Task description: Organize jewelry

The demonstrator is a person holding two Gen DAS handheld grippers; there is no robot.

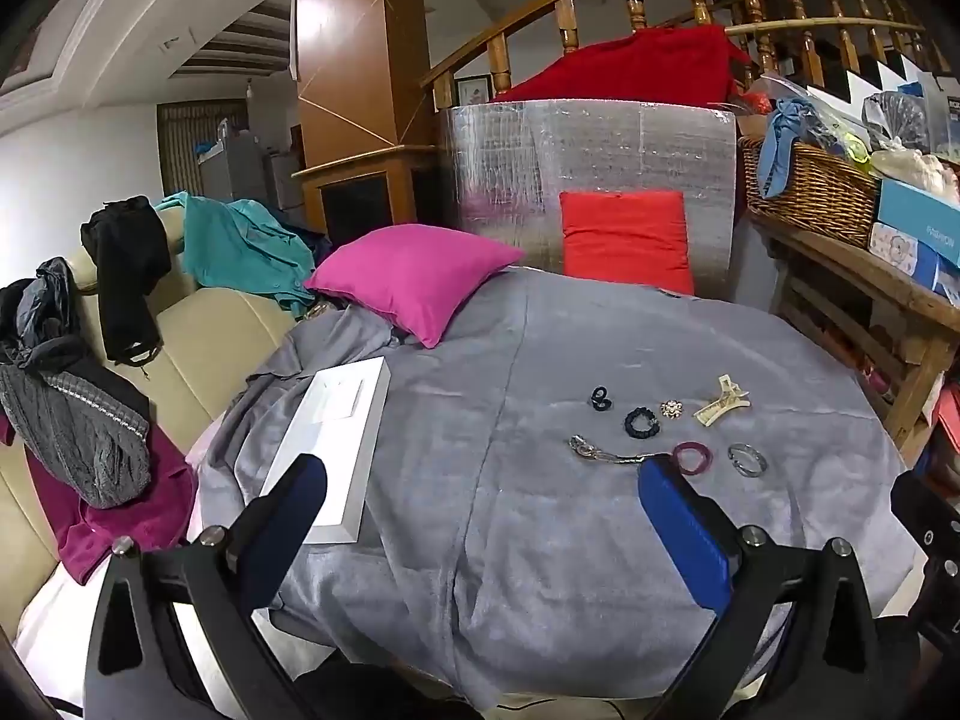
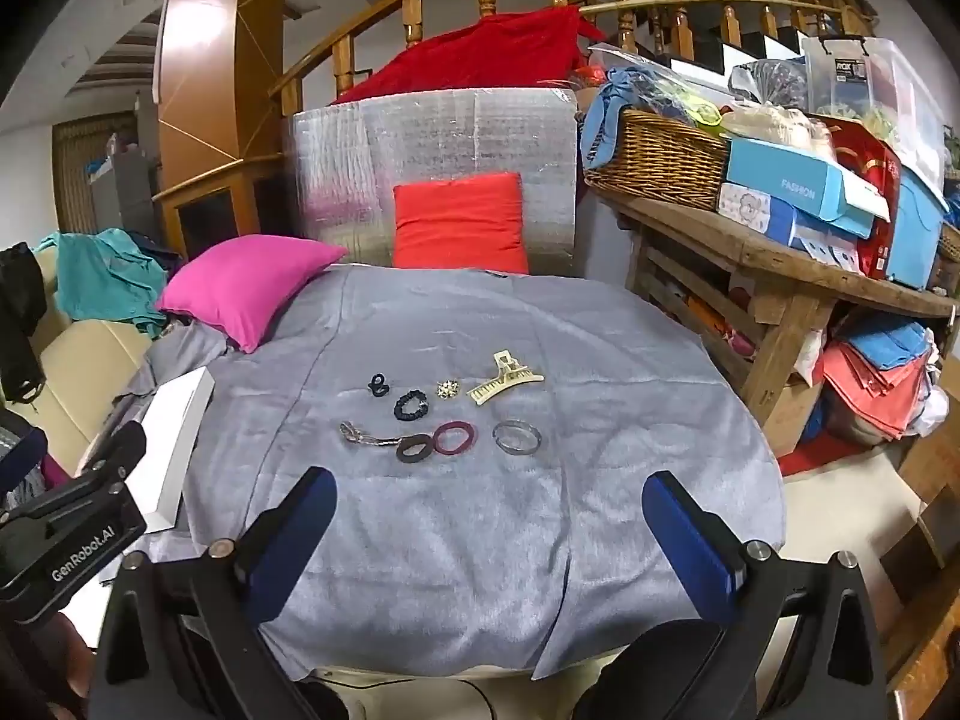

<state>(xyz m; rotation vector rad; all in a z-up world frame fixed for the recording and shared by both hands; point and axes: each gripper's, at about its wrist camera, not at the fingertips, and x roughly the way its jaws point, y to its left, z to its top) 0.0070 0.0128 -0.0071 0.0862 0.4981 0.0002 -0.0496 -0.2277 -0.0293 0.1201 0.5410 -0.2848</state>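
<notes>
Several accessories lie on the grey cloth [image 2: 480, 510]: a cream claw clip [image 2: 503, 385], a small brooch [image 2: 447, 389], a black scrunchie [image 2: 410, 405], a small dark hair tie [image 2: 378, 385], a silver chain [image 2: 366, 437], a dark hair tie [image 2: 415, 449], a maroon hair tie [image 2: 455, 438] and a clear bangle [image 2: 516, 437]. A white box [image 1: 336, 444] lies at the left. My left gripper [image 1: 480, 492] is open and empty, near side of the items, its right finger [image 1: 684, 534] hiding the dark hair tie. My right gripper [image 2: 489, 510] is open and empty, short of the items.
A pink pillow [image 2: 246, 288] and a red pillow [image 2: 461, 222] sit at the far edge against a silver panel [image 2: 432, 138]. A wooden bench [image 2: 780, 264] with a wicker basket [image 2: 654, 159] and boxes stands right. A beige sofa [image 1: 210, 324] with clothes is left.
</notes>
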